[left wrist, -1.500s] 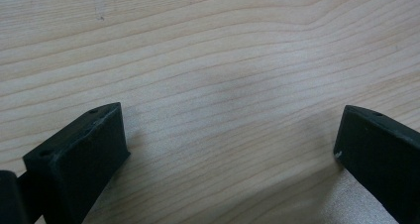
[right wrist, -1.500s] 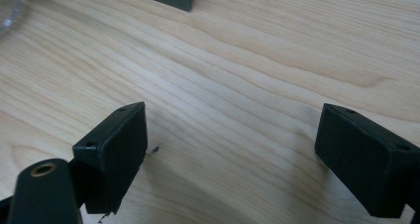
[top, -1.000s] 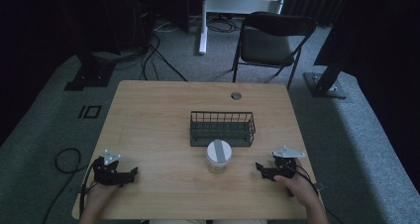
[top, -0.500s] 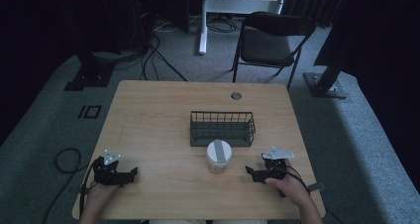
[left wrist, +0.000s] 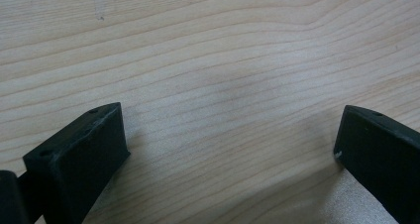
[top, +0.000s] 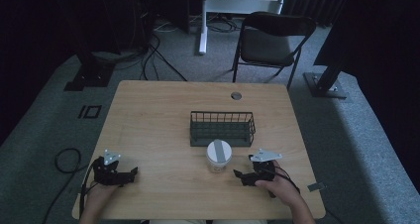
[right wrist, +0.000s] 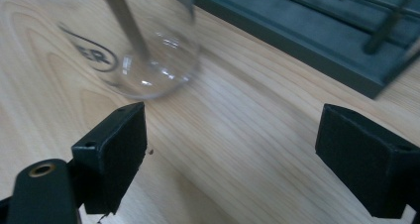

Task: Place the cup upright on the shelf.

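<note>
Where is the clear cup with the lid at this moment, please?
In the high view the clear cup stands upright on the table, near its front middle, just in front of the wire basket and left of the right gripper.

— Can you read any writing from where you sit?

— Only one bit. In your right gripper view, the clear cup [right wrist: 148, 50] standing on the bench [right wrist: 237, 149] carries a dark printed mark low on its side. You can make out the letters "ER" inside a curved line, like part of an oval logo.

— What does the rest of that word say?

— You cannot tell; the rest is cut off and blurred.

— Anything on the cup's lid from above?

— In the high view the cup [top: 218, 154] shows a grey band across its white lid, but no letters you could read.
</note>
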Demonstrator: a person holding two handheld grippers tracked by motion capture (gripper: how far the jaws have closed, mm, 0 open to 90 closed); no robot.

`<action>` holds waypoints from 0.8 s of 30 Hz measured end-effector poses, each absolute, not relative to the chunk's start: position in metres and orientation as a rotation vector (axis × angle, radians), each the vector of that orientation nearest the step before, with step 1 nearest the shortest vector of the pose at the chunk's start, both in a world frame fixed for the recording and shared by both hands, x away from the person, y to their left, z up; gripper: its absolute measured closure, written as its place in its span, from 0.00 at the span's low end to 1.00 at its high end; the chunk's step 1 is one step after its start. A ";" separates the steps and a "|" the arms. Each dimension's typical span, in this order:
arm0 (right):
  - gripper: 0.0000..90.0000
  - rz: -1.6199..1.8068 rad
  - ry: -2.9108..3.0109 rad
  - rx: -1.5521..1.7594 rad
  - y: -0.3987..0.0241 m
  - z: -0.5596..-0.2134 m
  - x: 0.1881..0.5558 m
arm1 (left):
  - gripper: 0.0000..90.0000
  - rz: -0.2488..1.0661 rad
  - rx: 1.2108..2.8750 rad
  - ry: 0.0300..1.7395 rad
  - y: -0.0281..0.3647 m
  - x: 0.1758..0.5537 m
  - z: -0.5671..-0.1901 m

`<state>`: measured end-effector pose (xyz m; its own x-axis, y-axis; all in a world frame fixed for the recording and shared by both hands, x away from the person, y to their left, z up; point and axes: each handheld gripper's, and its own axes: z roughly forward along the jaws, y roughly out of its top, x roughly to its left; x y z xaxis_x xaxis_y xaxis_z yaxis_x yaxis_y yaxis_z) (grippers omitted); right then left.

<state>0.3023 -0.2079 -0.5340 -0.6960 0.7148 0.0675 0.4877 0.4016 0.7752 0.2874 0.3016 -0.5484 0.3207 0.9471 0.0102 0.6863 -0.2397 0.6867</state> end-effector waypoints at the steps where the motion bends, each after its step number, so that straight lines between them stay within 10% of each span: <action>1: 0.14 1.186 2.388 1.045 -0.206 -0.534 0.302 | 0.00 0.582 2.009 1.436 0.302 0.287 -0.548; 24: 0.14 1.301 2.410 0.928 -0.172 -0.535 0.302 | 0.00 0.581 2.011 1.437 0.302 0.287 -0.548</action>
<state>0.3024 -0.1716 -0.5352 -0.7659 0.6382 0.0777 0.4152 0.3987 0.8177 0.2874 0.3016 -0.5483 0.3205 0.9472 0.0099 0.6876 -0.2398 0.6854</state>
